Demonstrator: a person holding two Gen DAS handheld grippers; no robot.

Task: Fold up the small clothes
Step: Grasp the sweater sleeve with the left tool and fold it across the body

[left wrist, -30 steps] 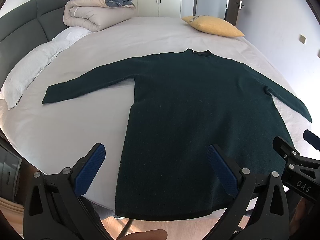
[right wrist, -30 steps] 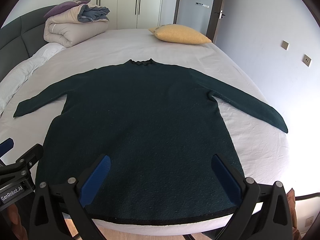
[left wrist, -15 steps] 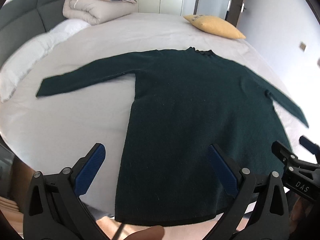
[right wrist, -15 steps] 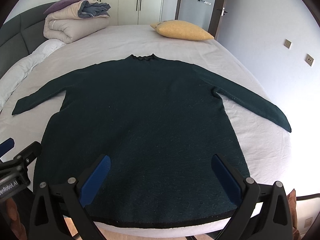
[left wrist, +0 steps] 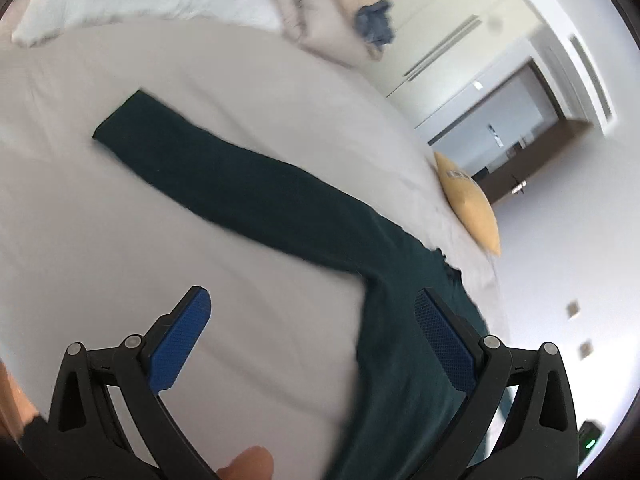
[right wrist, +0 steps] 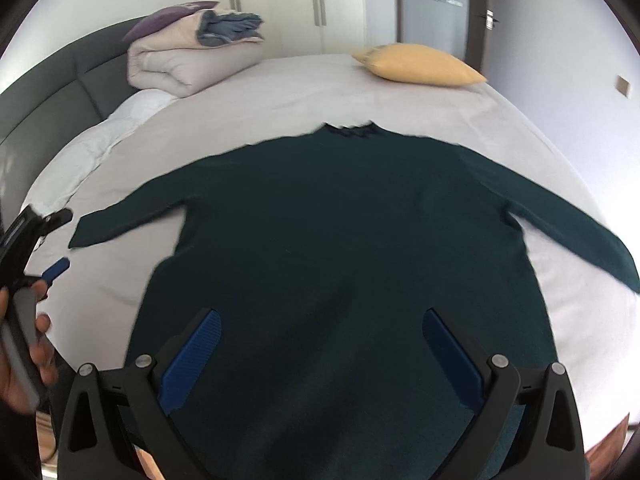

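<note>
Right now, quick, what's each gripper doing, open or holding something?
Left gripper: open, holding nothing, over the bed beside the sweater sleeve.
Right gripper: open, holding nothing, over the sweater's body.

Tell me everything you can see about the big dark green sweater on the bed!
The sweater is dark green, almost black, and looks like fuzzy knit. It has a small ruffled collar, two long sleeves and a long body. It lies flat and unfolded on the pale bedsheet, sleeves spread out to both sides, collar pointing toward the yellow pillow. Its bottom hem reaches the near edge of the bed. Nothing grips it: the right gripper is open above its lower part.
</note>
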